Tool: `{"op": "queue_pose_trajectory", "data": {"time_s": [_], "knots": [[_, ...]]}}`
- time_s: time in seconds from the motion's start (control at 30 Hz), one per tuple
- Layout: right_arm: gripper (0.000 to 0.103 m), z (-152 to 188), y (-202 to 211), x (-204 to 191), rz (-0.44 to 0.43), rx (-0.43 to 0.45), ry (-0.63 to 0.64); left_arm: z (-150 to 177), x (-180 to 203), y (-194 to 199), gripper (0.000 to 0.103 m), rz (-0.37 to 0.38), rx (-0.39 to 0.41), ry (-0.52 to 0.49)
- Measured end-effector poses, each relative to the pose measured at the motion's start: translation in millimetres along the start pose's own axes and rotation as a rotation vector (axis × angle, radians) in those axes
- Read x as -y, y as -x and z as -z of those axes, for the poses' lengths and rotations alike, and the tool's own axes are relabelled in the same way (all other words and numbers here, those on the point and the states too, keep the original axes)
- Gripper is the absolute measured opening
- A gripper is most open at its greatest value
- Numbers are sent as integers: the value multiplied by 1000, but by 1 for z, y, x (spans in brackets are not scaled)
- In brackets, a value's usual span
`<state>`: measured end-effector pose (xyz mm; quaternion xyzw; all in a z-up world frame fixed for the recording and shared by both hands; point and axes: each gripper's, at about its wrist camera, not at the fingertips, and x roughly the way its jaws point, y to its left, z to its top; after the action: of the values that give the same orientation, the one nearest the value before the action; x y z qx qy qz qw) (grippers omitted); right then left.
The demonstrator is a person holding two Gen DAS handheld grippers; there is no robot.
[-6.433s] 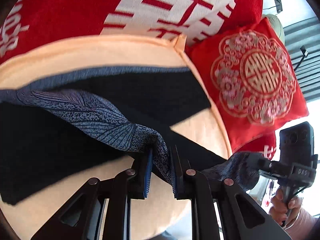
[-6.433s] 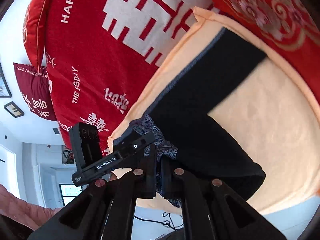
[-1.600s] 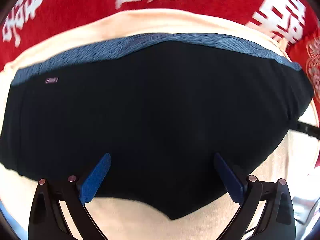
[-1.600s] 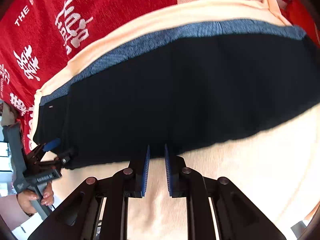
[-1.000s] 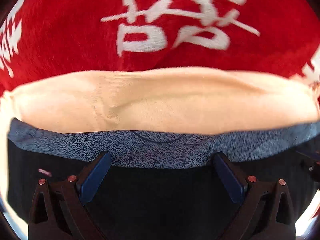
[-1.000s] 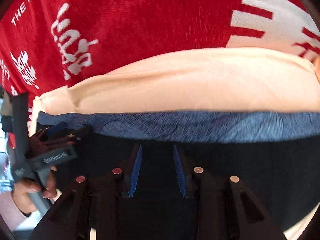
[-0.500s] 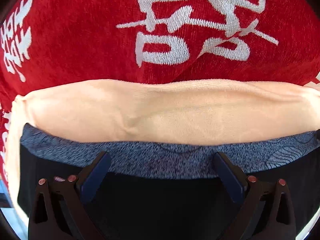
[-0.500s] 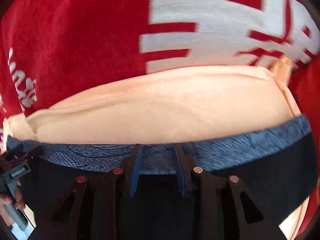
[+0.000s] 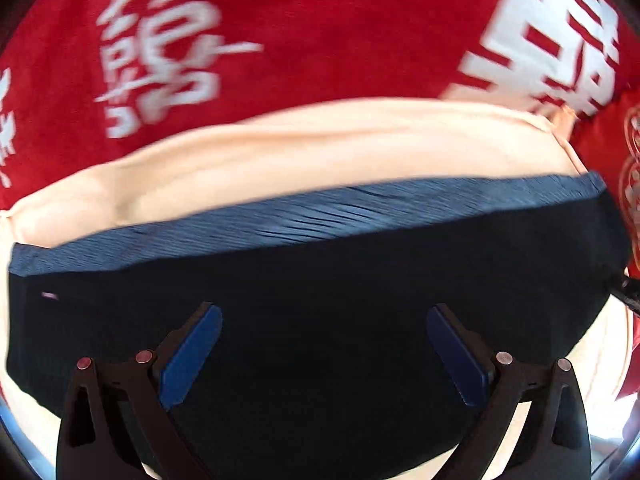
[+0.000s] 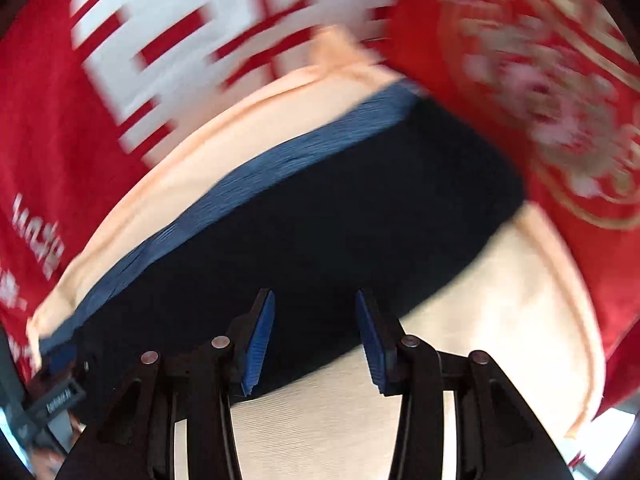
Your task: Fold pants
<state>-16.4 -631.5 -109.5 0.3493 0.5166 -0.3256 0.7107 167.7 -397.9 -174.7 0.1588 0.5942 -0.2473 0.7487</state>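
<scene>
The black pants (image 9: 320, 280) lie folded into a wide flat bundle on a peach cushion (image 9: 320, 148), a blue-grey patterned band (image 9: 320, 208) running along their far edge from 9 o'clock to 2 o'clock in the left wrist view. In the right wrist view the same pants (image 10: 320, 220) stretch from 8 o'clock up to 2 o'clock, the band (image 10: 280, 160) on their upper-left side, and bare cushion (image 10: 480, 320) shows at 4 o'clock.

The left tool (image 9: 324, 354) hangs over the middle of the dark cloth, its blue pads spread wide with nothing between them. The right tool (image 10: 316, 344) is parted too, less widely, holding nothing, its tips over the near edge of the pants where cloth meets cushion. The left tool (image 10: 56, 392) also appears at 8 o'clock in the right wrist view, at the pants' left end.

Beyond the cushion, a red blanket with white characters (image 9: 280, 40) fills the 12 o'clock side, and a red pillow with gold embroidery (image 10: 540, 100) sits at 2 o'clock. Both views are motion-blurred.
</scene>
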Motion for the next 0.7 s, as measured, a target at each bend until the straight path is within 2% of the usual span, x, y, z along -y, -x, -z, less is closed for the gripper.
{"op": "queue_pose_trajectory", "data": {"time_s": [0.1, 0.13, 0.23, 0.27, 0.37, 0.4, 0.47, 0.5, 0.57, 0.6, 0.7], "knots": [[46, -16, -1, 45, 41, 27, -128, 3, 30, -10, 103, -3, -9, -7], [46, -22, -3, 57, 39, 27, -158, 11, 29, -22, 103, -18, -23, -10], [46, -31, -14, 91, -16, 17, -265, 21, 37, -22, 103, -59, 26, -4], [44, -34, -16, 95, -38, 16, -266, 21, 37, -21, 103, -59, 33, -2], [21, -43, -3, 83, -52, 43, -148, 21, 38, -20, 103, -63, 23, -2], [20, -46, 4, 80, -41, 60, -101, 21, 38, -20, 103, -69, 18, -3], [20, -48, 10, 67, -10, 95, -17, 20, 40, -20, 103, -79, 15, -3], [20, -48, 4, 68, 18, 75, 16, 21, 39, -17, 103, -82, 17, -2], [31, -46, -12, 73, 73, 21, 10, 22, 41, -17, 103, -89, 27, 1], [43, -46, -10, 73, 93, 30, -7, 27, 43, -19, 103, -94, 31, 2], [43, -44, 19, 67, 132, 117, -24, 26, 49, -22, 103, -104, 27, 4]]}}
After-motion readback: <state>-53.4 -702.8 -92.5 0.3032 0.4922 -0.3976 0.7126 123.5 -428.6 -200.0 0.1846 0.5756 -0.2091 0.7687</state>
